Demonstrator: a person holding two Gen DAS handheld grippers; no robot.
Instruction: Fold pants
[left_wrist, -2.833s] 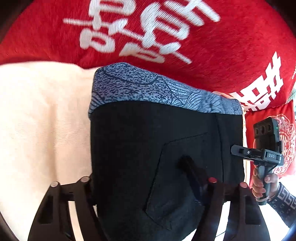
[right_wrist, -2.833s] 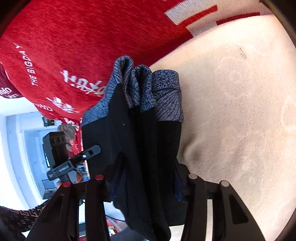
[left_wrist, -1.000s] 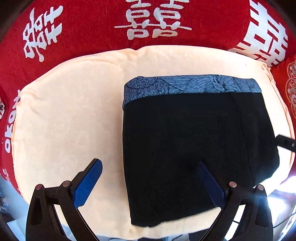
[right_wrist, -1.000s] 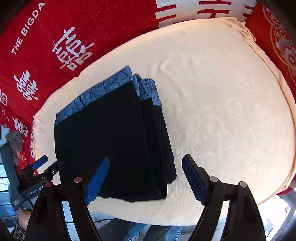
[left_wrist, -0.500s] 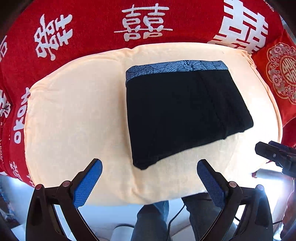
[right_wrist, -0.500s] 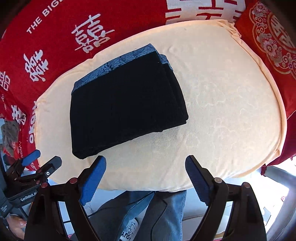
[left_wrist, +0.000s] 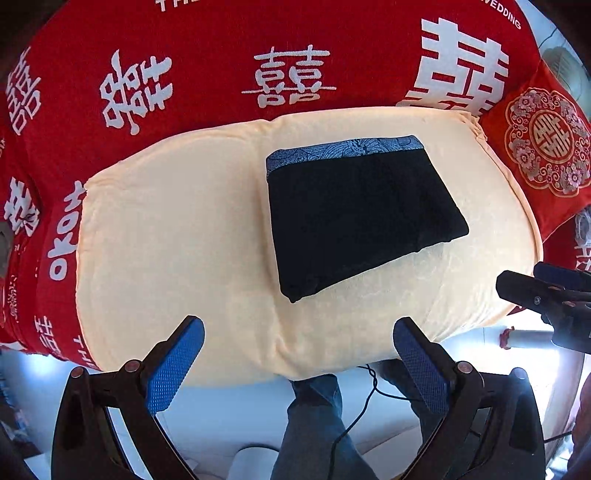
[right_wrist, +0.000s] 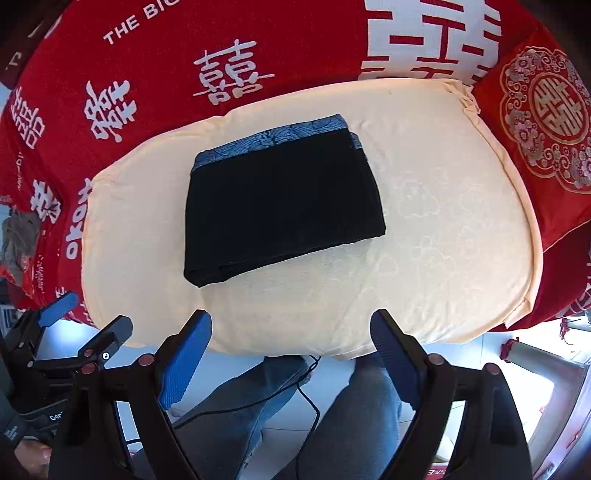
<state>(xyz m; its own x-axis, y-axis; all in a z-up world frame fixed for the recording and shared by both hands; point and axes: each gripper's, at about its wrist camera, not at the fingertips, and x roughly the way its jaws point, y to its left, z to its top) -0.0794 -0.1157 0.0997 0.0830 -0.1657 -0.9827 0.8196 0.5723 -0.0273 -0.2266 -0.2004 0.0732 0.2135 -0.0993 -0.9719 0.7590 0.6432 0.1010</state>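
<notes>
- My left gripper (left_wrist: 297, 363) has its jaws wide open, with nothing in them.
- My right gripper (right_wrist: 291, 360) has its jaws wide open too, and they hold nothing.
- The pants (left_wrist: 360, 210) lie folded on the cream cushion (left_wrist: 177, 236), up at 12 o'clock from both jaws and well apart from them.
- A red blanket (left_wrist: 207, 70) lies around the cushion.

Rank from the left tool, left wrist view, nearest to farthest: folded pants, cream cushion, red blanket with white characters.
From the left tool:
1. Cream cushion: its near edge sits just ahead of the open blue pads.
2. Folded pants: on the cushion, right of centre, patterned waistband on the far side.
3. Red blanket: behind the cushion, across the top.
</notes>
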